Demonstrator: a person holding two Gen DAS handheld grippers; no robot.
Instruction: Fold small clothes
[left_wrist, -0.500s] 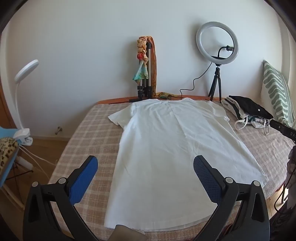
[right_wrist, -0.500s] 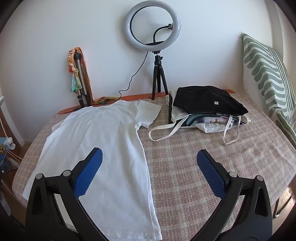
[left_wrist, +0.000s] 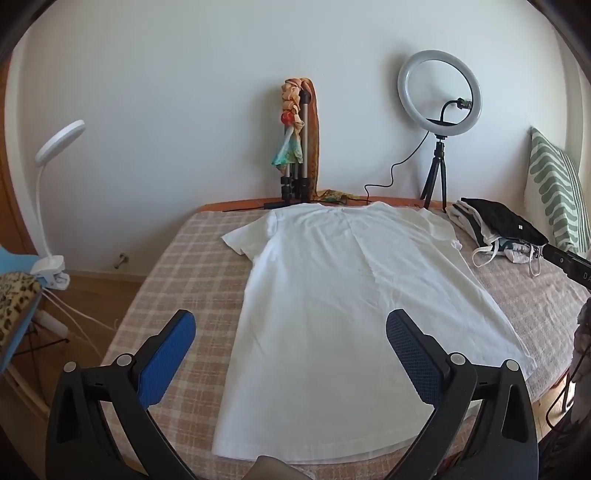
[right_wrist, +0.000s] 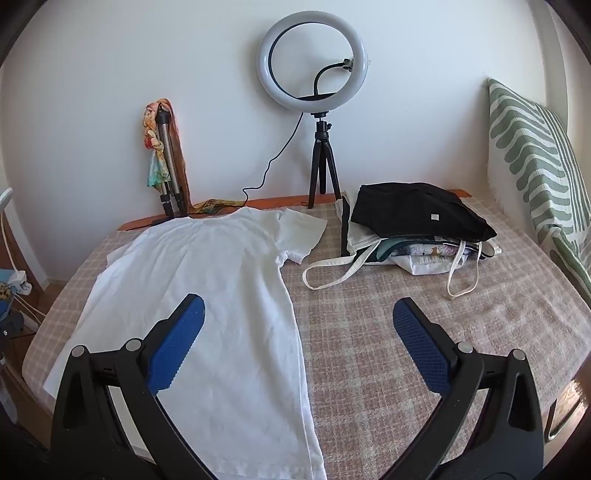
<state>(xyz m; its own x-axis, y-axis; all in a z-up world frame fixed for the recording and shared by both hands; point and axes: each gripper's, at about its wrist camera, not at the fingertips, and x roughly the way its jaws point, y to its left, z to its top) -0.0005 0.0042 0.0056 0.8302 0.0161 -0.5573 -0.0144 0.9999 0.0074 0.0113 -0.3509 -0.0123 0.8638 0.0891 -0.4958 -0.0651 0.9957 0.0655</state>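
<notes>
A white T-shirt (left_wrist: 343, 306) lies spread flat on the checked bed cover (left_wrist: 177, 280), hem toward me and collar toward the wall. My left gripper (left_wrist: 291, 321) hovers above the shirt's lower half with its blue pads wide open and nothing between them. In the right wrist view the same T-shirt (right_wrist: 207, 295) lies on the left, and my right gripper (right_wrist: 299, 314) hangs open over the shirt's right edge and the bare cover (right_wrist: 388, 288), holding nothing.
A pile of folded clothes (right_wrist: 417, 218) topped by a black garment, with a cream tote bag's straps, sits at the back right. A ring light on a tripod (right_wrist: 314, 59), a folded tripod with a scarf (right_wrist: 162, 155) and a green patterned pillow (right_wrist: 535, 162) line the wall. A clip lamp (left_wrist: 55, 147) stands left of the bed.
</notes>
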